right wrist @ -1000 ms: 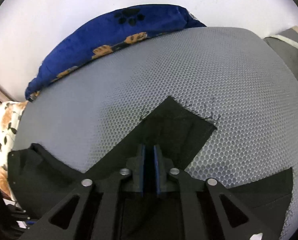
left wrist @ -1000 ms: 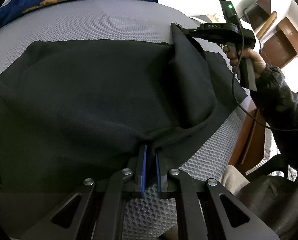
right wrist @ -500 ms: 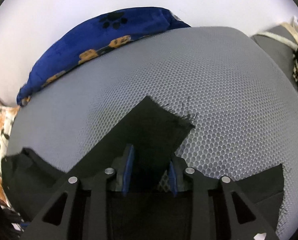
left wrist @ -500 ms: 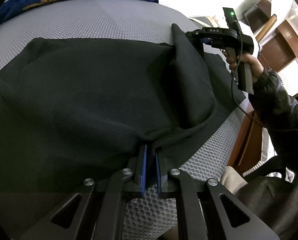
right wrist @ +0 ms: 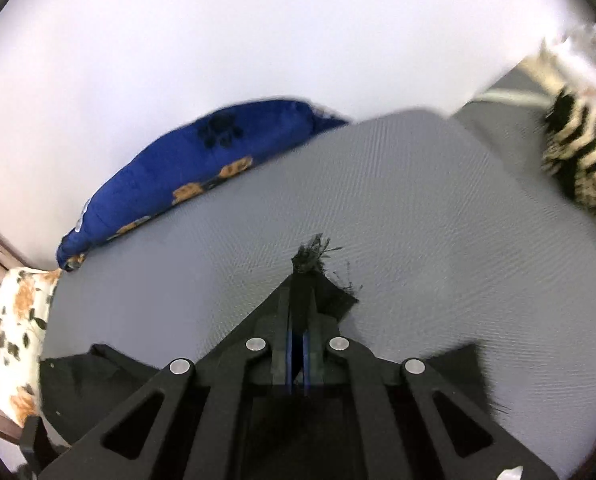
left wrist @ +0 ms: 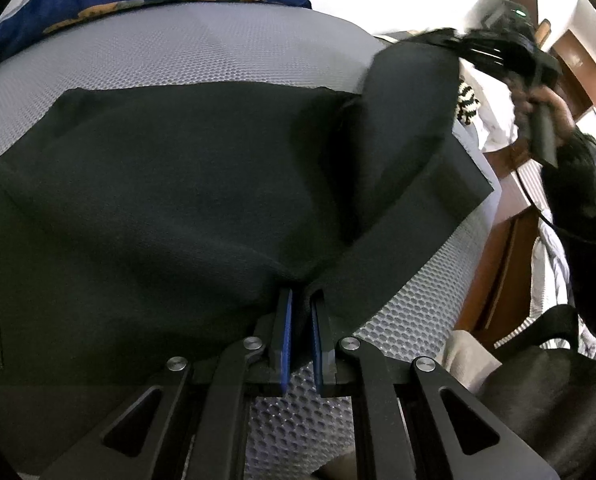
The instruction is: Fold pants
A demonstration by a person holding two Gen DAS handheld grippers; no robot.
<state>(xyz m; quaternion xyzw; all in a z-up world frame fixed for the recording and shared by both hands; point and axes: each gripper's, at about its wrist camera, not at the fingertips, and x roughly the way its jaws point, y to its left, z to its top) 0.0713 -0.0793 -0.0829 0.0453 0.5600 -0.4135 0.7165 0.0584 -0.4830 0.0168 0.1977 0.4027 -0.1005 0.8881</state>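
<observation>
Black pants [left wrist: 158, 184] lie spread on a grey mesh mattress [left wrist: 186, 44]. My left gripper [left wrist: 301, 292] is shut on their near edge, low over the mattress. At the upper right a hand holds my right gripper [left wrist: 449, 38] in the air, and one pant leg [left wrist: 409, 128] hangs from it in a raised fold. In the right wrist view the jaws of the right gripper [right wrist: 302, 280] are closing tight on the frayed hem [right wrist: 311, 254], which pokes out past the tips. More black cloth [right wrist: 82, 376] lies below at the left.
A blue paw-print pillow [right wrist: 202, 168] lies along the mattress's far edge, against a white wall. A floral cushion [right wrist: 14, 320] is at the left and a zebra-striped cloth [right wrist: 581, 160] at the right. Wooden furniture [left wrist: 501, 256] and a black bag [left wrist: 545, 392] stand beside the bed.
The right gripper opened briefly, closed again on the hem, then rose and pulled the pant leg up off the mattress. The left gripper kept still on the near edge.
</observation>
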